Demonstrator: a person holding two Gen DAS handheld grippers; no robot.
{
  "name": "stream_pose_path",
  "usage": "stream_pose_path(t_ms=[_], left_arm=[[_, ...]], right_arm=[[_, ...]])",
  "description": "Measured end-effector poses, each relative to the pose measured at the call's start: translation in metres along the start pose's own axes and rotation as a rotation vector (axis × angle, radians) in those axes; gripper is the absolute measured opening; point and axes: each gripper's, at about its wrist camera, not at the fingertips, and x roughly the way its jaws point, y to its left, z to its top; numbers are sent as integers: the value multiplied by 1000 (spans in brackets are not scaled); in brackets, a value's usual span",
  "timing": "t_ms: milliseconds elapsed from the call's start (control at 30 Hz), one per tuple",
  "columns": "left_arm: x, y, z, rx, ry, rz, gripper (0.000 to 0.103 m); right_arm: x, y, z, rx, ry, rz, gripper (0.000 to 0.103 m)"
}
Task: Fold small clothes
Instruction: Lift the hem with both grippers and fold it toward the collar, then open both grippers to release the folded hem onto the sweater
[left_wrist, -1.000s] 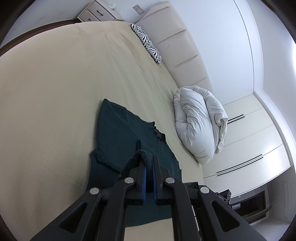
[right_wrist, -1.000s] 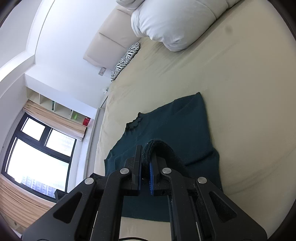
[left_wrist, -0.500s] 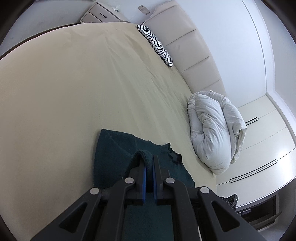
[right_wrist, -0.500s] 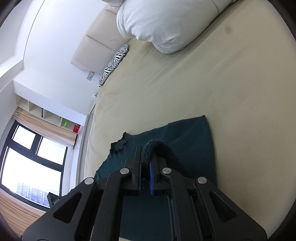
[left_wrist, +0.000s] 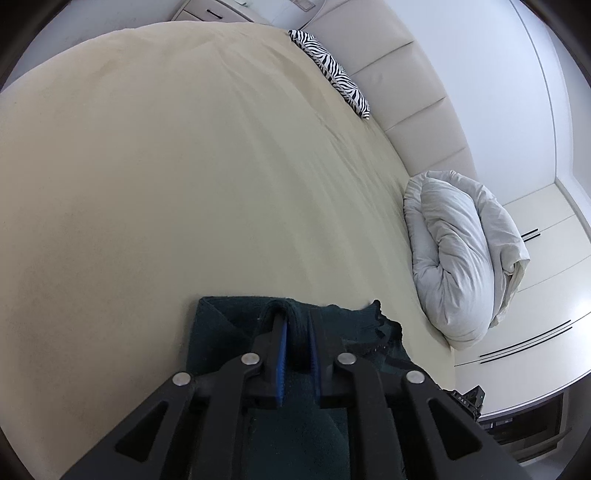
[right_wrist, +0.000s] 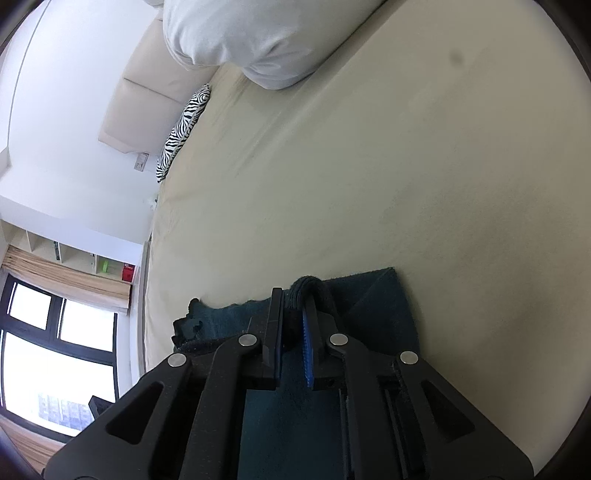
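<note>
1. Between the blue pads of the left gripper (left_wrist: 295, 334): a thick roll of dark green knit, clamped firm; jaws nearly closed on it.
2. Between the pads of the right gripper (right_wrist: 295, 325): a matching bunched edge of the same garment, likewise pinched tight.
3. Directly beneath both tools: the dark green sweater (left_wrist: 229, 332), body flat on the cream bedsheet (left_wrist: 184, 166), held hem apparently carried over it toward the scalloped neckline (left_wrist: 384, 325).
4. Judged step: laying the lifted edge down to complete a half fold.
5. Recommended handling: keep both grips level and equally advanced; lower to the fabric before letting go; align the carried edge with the far edge so corners match; release both sides together to avoid skew.
6. Risk: thick knit likely to spring back or bunch if dropped from height.
7. Further out: rolled white duvet (left_wrist: 461, 266) and zebra-print cushion (left_wrist: 332, 70), well apart from the work.
</note>
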Motion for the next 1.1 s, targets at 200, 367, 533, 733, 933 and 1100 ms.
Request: stream_pose_path(t_ms=[200,367,533,733,933,1100], left_arm=[[-29,3,1,-22,-75,-15,55],[-49,-5,-20,67,-82,43,55],[-54,1,-54,111,-49,75,55],[-55,-1,-82,180,-35,122,55],[-76,7,-105,215,-65,136,55],[-83,12,-120,252,-54,144,55]], right_arm=[[-10,6,-2,-41,-80,-21,53],[-35,5,-4,-38,-143,-40,56],[-46,24,-28,-207,-117,-101,54],[-42,46,-55,-414,-85,-225,48],[-42,27,-76,-445,-32,-262,42],[-64,11,-94,-430,-23,-232,42]])
